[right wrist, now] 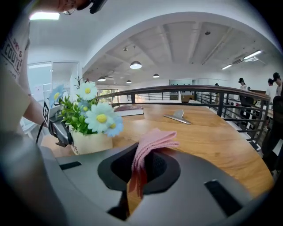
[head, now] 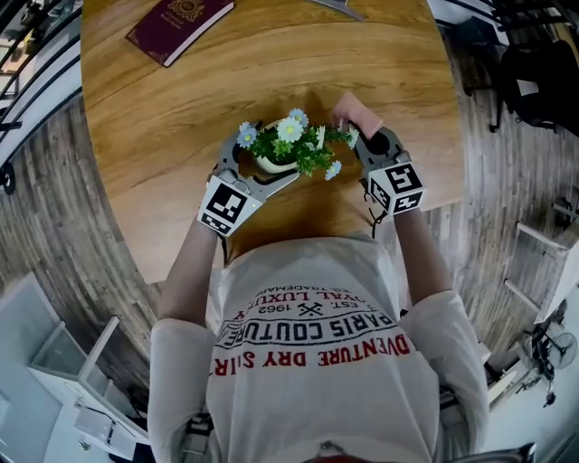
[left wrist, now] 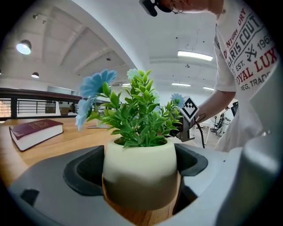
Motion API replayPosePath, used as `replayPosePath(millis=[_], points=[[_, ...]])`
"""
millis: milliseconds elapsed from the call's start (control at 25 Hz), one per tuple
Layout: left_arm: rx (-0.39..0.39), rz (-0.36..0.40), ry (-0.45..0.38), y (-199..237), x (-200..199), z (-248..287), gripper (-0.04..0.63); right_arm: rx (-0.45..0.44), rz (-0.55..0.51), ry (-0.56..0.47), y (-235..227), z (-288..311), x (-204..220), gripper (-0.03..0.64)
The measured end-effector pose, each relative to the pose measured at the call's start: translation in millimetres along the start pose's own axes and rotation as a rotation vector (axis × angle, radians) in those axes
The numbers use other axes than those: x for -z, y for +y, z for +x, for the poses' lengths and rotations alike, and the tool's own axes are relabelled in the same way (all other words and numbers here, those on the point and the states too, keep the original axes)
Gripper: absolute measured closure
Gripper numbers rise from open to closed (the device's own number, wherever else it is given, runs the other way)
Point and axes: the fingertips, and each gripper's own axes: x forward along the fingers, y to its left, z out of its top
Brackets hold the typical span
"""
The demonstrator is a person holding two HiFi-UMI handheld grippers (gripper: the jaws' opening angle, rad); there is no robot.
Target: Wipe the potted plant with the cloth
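Head view, centre: our left gripper [head: 258, 176] clamps the cream-potted green daisy plant [head: 291, 145] steady; our right gripper [head: 366, 136] pinches a folded pink cloth [head: 355, 113], ready for wiping.

From above the person, the head view looks steeply down on the table [head: 181, 108], with the potted plant [head: 289, 145] just above centre and the book [head: 179, 27] at 11 o'clock. The left gripper view sits at table height, close against the plant, facing across the table, book at 9 o'clock. The right gripper view, equally low, looks over the cloth [right wrist: 150, 145] close ahead, the plant near at 9 o'clock and the book far off near centre.
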Motion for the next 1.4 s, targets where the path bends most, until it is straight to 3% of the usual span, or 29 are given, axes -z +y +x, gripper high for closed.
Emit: replayPosePath(millis=[520,720,880,1120,1400], points=[[0.017,0.077,-0.026,0,20,-3,0.098,0.033,0.037,-0.066,2,3,-3,0.581],[0.014,0.040,0.025,1,31,-6,0.098,0.044,0.014,-0.064,8,-3,-7,0.581],[-0.059,-0.002,0.046,6,36,-19,0.098,0.046,0.002,-0.067,15,-8,-15,0.581],[-0.229,-0.034,0.033,12,18,-60,0.098,0.063,-0.079,-0.061,21,-24,-38,0.581],[-0.355,-0.071,-0.061,11,-46,-110,0.108,0.038,-0.090,-0.131,31,-39,-78,0.581]])
